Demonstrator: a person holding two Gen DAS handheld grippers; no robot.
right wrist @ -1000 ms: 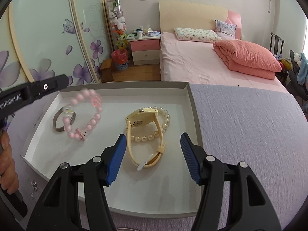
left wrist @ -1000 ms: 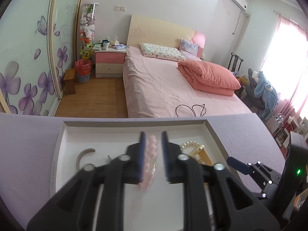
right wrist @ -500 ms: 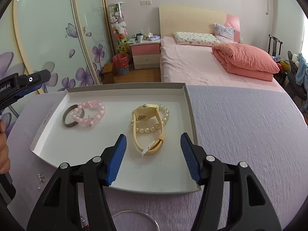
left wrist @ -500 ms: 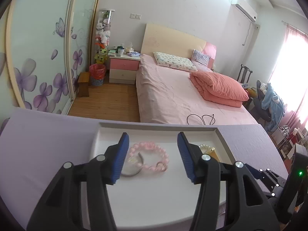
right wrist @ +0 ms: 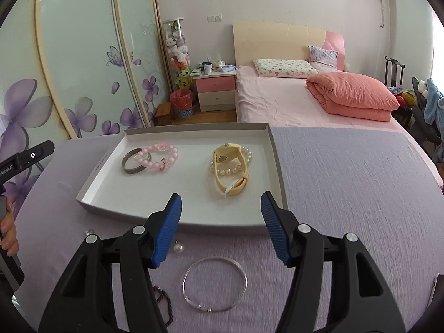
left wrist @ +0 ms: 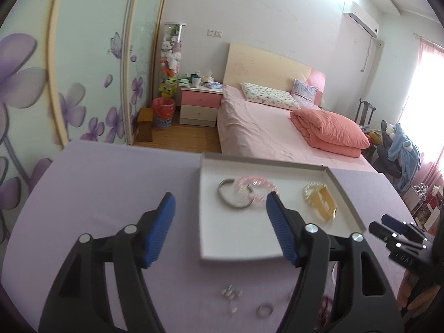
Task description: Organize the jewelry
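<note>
A white tray [right wrist: 105,163] on the purple table holds a pink bead bracelet [right wrist: 159,155] overlapping a grey bangle [right wrist: 136,163], and a cream watch [right wrist: 231,176] on a pearl bracelet [right wrist: 229,170]. The same tray [left wrist: 236,244] shows in the left wrist view with the pink bracelet [left wrist: 256,184]. My left gripper [left wrist: 220,227] is open and empty, held back over the tray's left front corner. My right gripper [right wrist: 220,223] is open and empty above the tray's front edge. In front of the tray lie a thin silver bangle [right wrist: 215,284], a pearl [right wrist: 178,247] and a silver ring [left wrist: 265,310].
Small clear earrings [left wrist: 230,295] and a dark beaded cord [right wrist: 163,302] lie on the table near the front. The purple cloth [right wrist: 347,194] stretches right of the tray. A pink bed [right wrist: 291,102] and floral wardrobe doors [right wrist: 69,69] stand behind the table.
My left gripper opened and released the pink bracelet into the tray beside the grey bangle, then drew back and to the left. My right gripper pulled back, bringing the silver bangle into view.
</note>
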